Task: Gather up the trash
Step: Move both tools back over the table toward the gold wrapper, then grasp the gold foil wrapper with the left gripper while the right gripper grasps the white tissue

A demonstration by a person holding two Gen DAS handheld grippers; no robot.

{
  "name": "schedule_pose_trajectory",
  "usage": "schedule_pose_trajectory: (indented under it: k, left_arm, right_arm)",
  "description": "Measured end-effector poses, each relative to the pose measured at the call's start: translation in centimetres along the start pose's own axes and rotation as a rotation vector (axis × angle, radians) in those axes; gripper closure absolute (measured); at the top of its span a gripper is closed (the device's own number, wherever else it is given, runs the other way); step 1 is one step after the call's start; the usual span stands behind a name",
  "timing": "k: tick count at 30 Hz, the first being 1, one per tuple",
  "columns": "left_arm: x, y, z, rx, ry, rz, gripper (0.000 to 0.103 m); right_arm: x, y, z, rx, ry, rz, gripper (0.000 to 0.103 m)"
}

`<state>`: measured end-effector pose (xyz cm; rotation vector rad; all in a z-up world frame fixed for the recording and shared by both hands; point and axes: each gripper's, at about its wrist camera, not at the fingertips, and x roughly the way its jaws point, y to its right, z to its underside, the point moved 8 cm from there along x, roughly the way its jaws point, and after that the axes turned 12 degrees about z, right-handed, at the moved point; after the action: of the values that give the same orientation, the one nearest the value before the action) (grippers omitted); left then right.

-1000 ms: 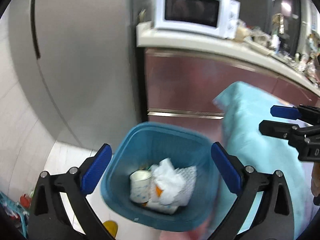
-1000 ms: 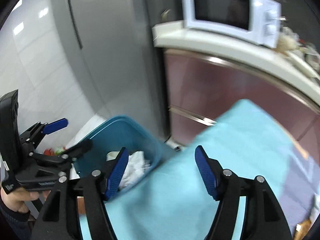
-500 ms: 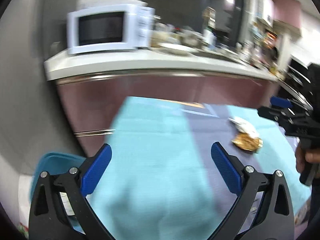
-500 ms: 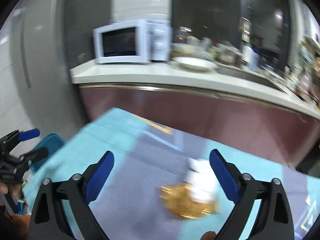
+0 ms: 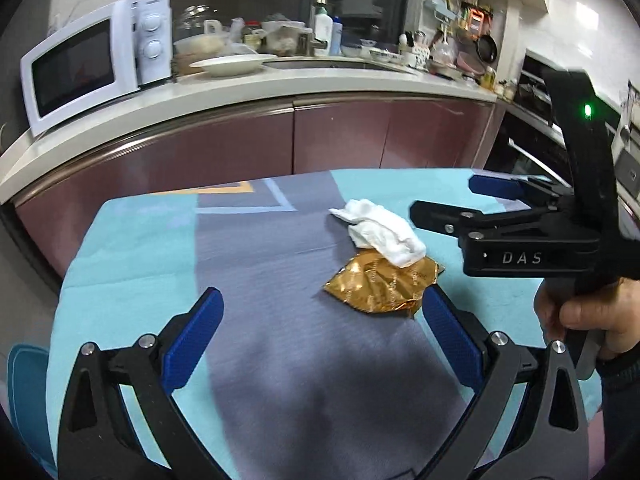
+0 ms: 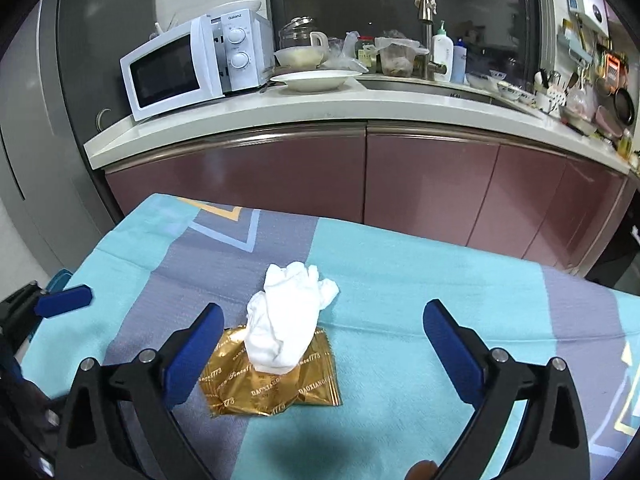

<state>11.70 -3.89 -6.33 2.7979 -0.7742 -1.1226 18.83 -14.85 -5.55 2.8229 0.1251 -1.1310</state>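
Fingers of right gripper (image 6: 320, 346) and left gripper (image 5: 320, 338) spread wide, empty; one crumpled white tissue (image 6: 286, 326) overlaps one gold foil wrapper (image 6: 276, 380), both between right fingers.

- A home kitchen, lived-in and cluttered
- White microwave (image 6: 192, 66) at upper left on a pale countertop (image 6: 360, 110)
- Sink tap (image 6: 426, 20), soap bottles and dishes along the top of the frame
- Maroon cabinet doors (image 6: 428, 184) below, pans hanging at far right
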Motion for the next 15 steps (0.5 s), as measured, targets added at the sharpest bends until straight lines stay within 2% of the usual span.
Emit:
schedule_pose_trajectory:
  k: [10, 15]
  left_arm:
    - [4.5, 2.6, 0.4, 0.099, -0.059, 0.041, 0.005]
    - [6.9, 3.1, 0.1, 0.113, -0.091, 0.066, 0.009]
  right_arm:
    - [2.2, -0.8, -0.9, -0.032, -0.034, -0.047, 0.017]
    - [4.1, -1.4, -1.0, -0.068, -0.088, -0.050, 0.036]
